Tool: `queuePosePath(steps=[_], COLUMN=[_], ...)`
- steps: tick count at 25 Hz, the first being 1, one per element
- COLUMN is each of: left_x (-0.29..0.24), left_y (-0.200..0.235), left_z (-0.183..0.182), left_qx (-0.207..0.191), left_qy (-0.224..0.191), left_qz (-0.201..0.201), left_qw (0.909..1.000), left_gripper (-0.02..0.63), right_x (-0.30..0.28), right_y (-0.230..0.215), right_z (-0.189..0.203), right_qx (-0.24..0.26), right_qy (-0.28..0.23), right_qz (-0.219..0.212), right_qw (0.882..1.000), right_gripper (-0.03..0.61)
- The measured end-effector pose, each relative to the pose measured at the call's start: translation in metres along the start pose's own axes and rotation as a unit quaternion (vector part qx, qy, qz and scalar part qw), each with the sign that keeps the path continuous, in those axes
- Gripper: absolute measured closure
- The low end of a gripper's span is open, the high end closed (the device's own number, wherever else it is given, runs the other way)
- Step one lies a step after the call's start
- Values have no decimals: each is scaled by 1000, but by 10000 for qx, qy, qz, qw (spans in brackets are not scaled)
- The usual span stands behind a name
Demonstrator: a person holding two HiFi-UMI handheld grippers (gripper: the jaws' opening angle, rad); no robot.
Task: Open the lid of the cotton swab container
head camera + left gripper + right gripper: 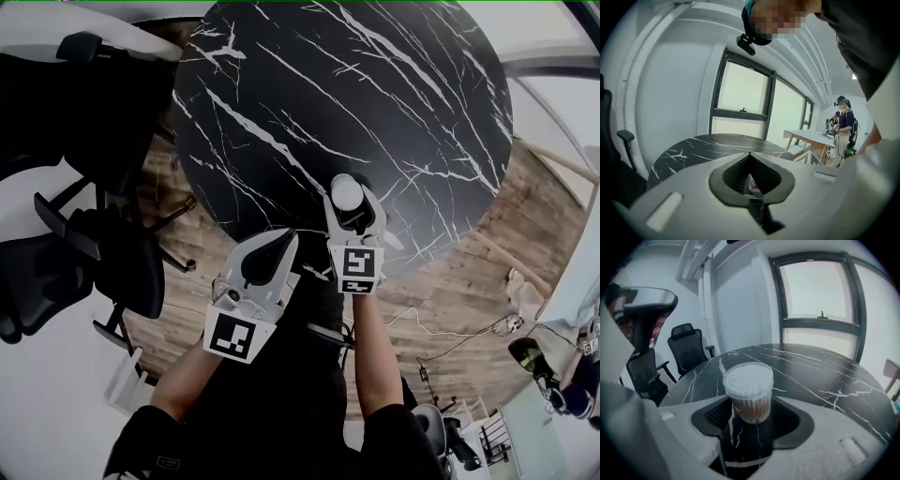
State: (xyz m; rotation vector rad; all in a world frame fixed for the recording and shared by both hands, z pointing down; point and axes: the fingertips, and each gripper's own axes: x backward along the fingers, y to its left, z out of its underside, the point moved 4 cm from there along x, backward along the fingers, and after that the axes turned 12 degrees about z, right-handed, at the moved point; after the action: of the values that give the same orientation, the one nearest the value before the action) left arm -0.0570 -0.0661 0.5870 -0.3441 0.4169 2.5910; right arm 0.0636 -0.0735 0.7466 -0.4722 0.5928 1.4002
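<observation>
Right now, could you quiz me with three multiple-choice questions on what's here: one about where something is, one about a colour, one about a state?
1. Where is the cotton swab container?
A. On a chair
B. Between the jaws of the right claw
C. On the floor

2. What colour is the table top?
A. Black with white veins
B. Plain white
C. Red

3. How is the left claw?
A. Wide open
B. Gripping the container
C. Shut and empty

Answers: B, the right gripper view shows the container between its jaws; A, the head view shows dark marble with white streaks; C, its jaws meet with nothing between them.
</observation>
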Motion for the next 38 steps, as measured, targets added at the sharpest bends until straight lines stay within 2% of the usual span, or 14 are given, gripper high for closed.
queuePosePath(steps=[25, 38], left_x=[12, 15], left_y=[7, 3], left_z=[9, 9], left_qx=[90, 63], left_qy=[22, 46], left_qz=[-200, -178], left_qw=[9998, 9998], left_gripper=[617, 617], right_x=[4, 1], right_y=[4, 9], right_z=[3, 0], right_qx=[172, 361], right_qy=[-48, -133], right_qz=[-139, -160], right_qw=[9997, 9991], right_gripper=[334, 301])
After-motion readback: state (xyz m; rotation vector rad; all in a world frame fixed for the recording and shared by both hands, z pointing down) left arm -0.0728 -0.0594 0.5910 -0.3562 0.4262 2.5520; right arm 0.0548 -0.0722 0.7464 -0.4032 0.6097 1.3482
